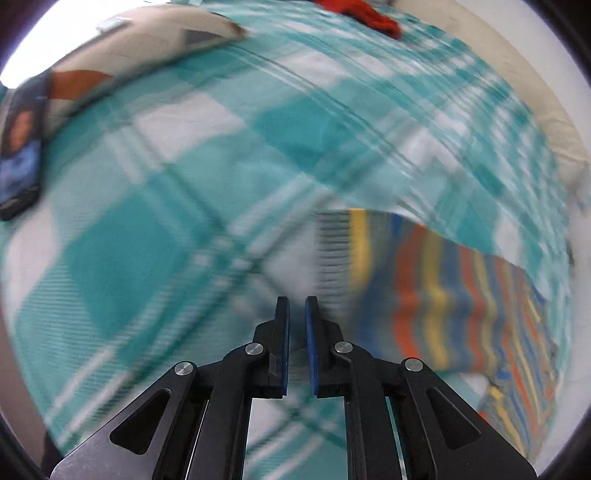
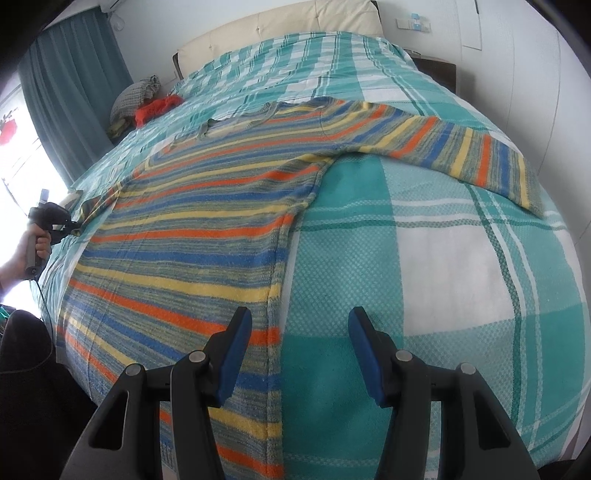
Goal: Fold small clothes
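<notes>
A striped sweater (image 2: 192,236) in orange, blue, yellow and grey lies flat on the teal plaid blanket (image 2: 424,258), one sleeve (image 2: 461,147) stretched to the right. My right gripper (image 2: 297,325) is open and empty, low over the sweater's right side edge near the hem. My left gripper (image 2: 74,227) shows at the sweater's far left, its tips at the other sleeve's cuff. In the blurred left wrist view the left gripper (image 1: 297,306) has its pads nearly together with a narrow gap and nothing visibly between them; the sweater (image 1: 436,295) lies to its right.
A red garment (image 2: 157,107) and a grey-green checked bundle (image 2: 135,98) lie at the bed's far left. A cream headboard (image 2: 280,26) stands behind, teal curtains (image 2: 70,88) and a bright window at left. A patterned pillow (image 1: 122,62) and dark object (image 1: 20,155) lie left.
</notes>
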The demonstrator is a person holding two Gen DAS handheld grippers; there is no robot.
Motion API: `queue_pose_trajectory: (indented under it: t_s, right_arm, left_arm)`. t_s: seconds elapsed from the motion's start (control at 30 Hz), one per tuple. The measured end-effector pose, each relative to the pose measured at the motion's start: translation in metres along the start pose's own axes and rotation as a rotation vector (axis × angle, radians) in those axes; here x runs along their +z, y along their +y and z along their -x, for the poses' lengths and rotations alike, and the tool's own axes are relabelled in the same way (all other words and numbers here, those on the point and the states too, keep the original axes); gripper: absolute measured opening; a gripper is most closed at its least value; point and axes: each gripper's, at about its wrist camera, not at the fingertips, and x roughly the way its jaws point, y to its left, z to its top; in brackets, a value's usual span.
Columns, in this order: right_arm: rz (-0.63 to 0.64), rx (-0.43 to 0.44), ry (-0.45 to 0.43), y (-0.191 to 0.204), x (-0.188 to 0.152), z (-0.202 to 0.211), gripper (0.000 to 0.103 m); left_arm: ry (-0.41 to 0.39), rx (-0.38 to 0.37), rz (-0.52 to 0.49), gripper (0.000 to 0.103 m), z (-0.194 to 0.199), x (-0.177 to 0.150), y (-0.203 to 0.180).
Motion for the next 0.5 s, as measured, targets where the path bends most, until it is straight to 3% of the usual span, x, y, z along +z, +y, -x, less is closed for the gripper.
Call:
queue_pose_trajectory:
  t_s: [0.07, 0.13, 0.17, 0.23, 0.27, 0.33, 0.37, 0.43, 0.5]
  right_arm:
    - [-0.011, -0.008, -0.016, -0.002, 0.001, 0.004, 0.055]
    - [-0.024, -0.021, -0.035, -0.005, 0.001, 0.008, 0.055]
    - [-0.033, -0.026, -0.042, -0.008, 0.002, 0.009, 0.055]
    - [-0.046, -0.03, -0.048, -0.01, 0.003, 0.01, 0.055]
    - [-0.05, -0.03, -0.046, -0.011, 0.003, 0.009, 0.055]
    - [-0.046, -0.034, -0.037, -0.01, 0.004, 0.006, 0.055]
    - [-0.041, -0.036, -0.034, -0.008, 0.004, 0.005, 0.054]
    - [-0.027, -0.037, -0.028, -0.004, 0.003, 0.002, 0.055]
    - [-0.01, -0.045, -0.025, -0.001, 0.002, 0.002, 0.055]
  left_arm:
    - [0.002, -0.028, 0.099, 0.012, 0.004, 0.003, 0.03]
    - [-0.021, -0.04, 0.113, 0.015, 0.017, 0.003, 0.047]
    - [-0.04, -0.033, 0.068, 0.018, 0.023, 0.002, 0.046]
    - [-0.08, -0.023, -0.066, 0.035, 0.04, -0.006, 0.032]
    - [-0.098, -0.038, -0.135, 0.041, 0.048, -0.012, 0.022]
    - [-0.111, -0.086, -0.244, 0.064, 0.058, -0.024, -0.003]
    - [-0.113, -0.104, -0.296, 0.068, 0.061, -0.029, -0.018]
    - [-0.121, -0.132, -0.378, 0.081, 0.061, -0.039, -0.043]
    - [-0.103, -0.107, -0.403, 0.092, 0.046, -0.038, -0.056]
